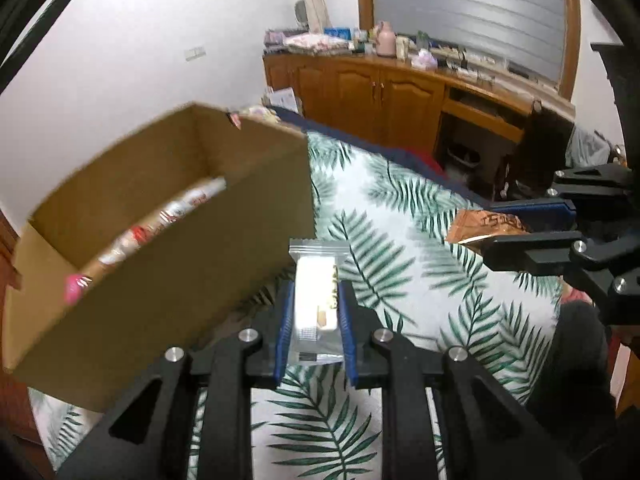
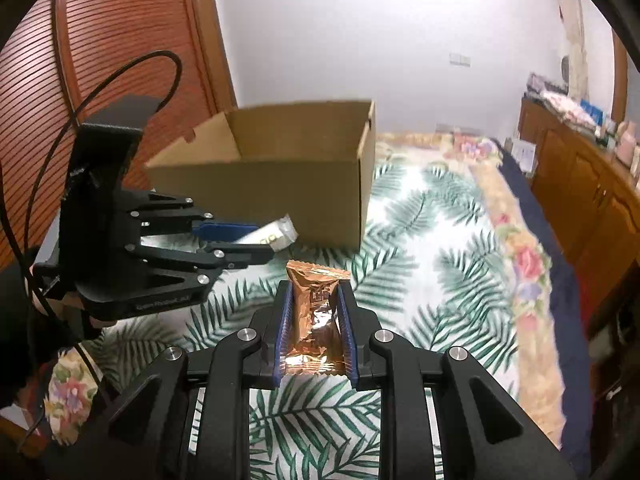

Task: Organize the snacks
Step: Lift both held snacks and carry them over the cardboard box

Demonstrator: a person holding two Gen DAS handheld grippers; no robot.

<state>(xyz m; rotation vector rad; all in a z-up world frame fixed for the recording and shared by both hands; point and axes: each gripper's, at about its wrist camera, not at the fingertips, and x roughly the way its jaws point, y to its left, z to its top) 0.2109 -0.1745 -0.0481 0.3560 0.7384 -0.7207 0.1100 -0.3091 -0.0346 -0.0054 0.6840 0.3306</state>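
Note:
My left gripper (image 1: 314,292) is shut on a clear-wrapped white snack bar (image 1: 314,300), held above the leaf-print cloth just right of an open cardboard box (image 1: 224,240). Several red-and-white and pink snack packets (image 1: 160,220) lie inside the box. My right gripper (image 2: 314,300) is shut on a copper foil snack packet (image 2: 314,312), in front of the same cardboard box (image 2: 280,196). In the right wrist view the left gripper (image 2: 256,246) shows at the left with the white bar (image 2: 272,234). In the left wrist view the right gripper (image 1: 516,234) shows at the right edge with the copper packet (image 1: 486,226).
A leaf-print cloth (image 2: 424,248) covers a bed, with a floral blanket (image 2: 520,256) and navy edge along its side. A wooden cabinet (image 1: 380,96) crowded with bottles and boxes stands beyond. A slatted wooden door (image 2: 80,60) is at the left. A black cable (image 2: 132,68) loops over the left gripper.

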